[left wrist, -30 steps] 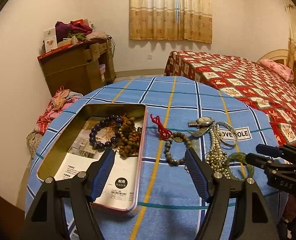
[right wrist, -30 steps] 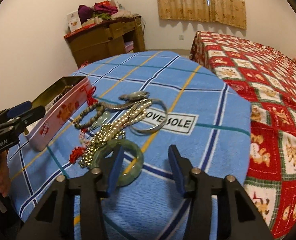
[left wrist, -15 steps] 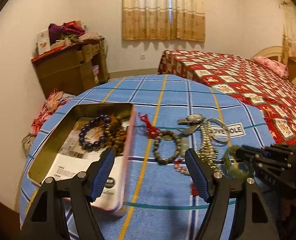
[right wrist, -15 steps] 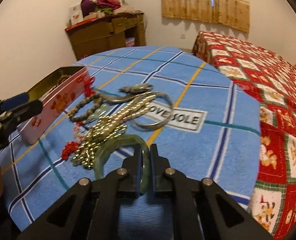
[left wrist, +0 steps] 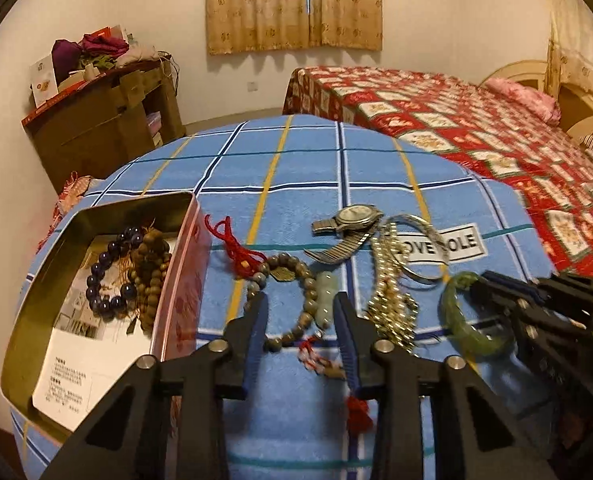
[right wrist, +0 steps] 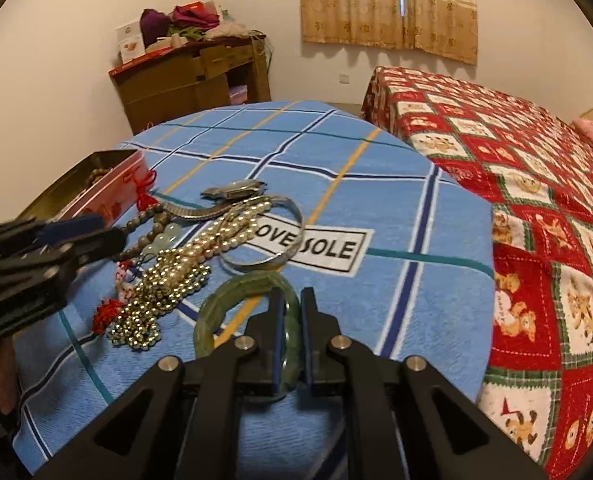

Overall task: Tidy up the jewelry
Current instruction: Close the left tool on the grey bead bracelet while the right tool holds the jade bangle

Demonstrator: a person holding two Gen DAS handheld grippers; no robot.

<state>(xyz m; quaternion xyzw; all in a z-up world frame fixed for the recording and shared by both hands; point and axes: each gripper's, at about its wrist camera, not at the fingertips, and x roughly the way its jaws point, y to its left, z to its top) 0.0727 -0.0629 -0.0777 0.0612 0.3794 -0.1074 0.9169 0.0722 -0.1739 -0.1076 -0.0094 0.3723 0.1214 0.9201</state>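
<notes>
My left gripper hangs low over the blue checked tablecloth, its jaws closing around a grey-brown bead bracelet with a pale jade pendant. The bracelet lies between the fingers and I see no firm pinch. My right gripper is shut on the rim of a green jade bangle, which rests on the cloth. In the left wrist view that right gripper and the bangle sit at the right. An open tin box at the left holds a purple bead bracelet and brown wooden beads.
A metal watch, a silver bangle, a heap of gold and pearl beads and a red knotted cord lie between the grippers. A bed with a red quilt flanks the round table on the right. Cardboard shelves stand by the far wall.
The left gripper moved right and down from the tin to over the grey-brown bead bracelet, and its jaws narrowed. The right gripper shut on the green bangle and has held still since.
</notes>
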